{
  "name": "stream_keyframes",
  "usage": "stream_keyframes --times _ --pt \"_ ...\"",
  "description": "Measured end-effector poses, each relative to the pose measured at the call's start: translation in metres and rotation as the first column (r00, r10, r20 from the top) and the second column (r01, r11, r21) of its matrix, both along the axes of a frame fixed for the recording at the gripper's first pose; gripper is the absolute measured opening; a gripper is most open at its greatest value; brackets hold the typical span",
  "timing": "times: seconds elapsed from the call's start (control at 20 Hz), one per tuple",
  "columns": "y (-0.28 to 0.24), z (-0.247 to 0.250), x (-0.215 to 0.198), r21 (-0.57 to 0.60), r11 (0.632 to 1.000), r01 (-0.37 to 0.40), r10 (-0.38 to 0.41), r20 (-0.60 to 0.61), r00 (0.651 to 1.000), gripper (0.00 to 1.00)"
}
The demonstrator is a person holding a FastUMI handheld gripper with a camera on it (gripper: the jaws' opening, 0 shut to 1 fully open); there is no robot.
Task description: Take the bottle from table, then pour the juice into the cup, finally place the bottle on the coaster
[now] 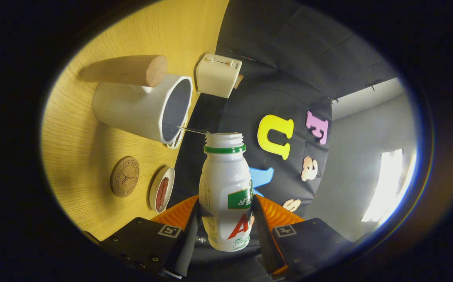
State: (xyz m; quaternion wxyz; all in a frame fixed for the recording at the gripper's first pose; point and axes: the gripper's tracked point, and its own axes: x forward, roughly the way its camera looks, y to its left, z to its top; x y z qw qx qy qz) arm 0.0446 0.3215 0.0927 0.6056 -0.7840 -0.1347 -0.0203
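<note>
Tongs [226,219] clamp bottle [226,192], mouth tipped toward cup [144,107] at 10 o'clock; keep mouth over rim

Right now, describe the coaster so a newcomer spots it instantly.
On the wooden table, past the bottle clamped in the hand-held gripper, sits the white cup with its wooden handle. The coaster lies between the cup and a small dish: a flat, round, brown disc.
</note>
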Motion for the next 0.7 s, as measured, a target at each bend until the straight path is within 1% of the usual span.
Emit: stream_keyframes --times 0.7 --pt "0.011 0.007 -0.001 -0.048 0.999 -0.018 0.019 0.016 1.0 0.71"
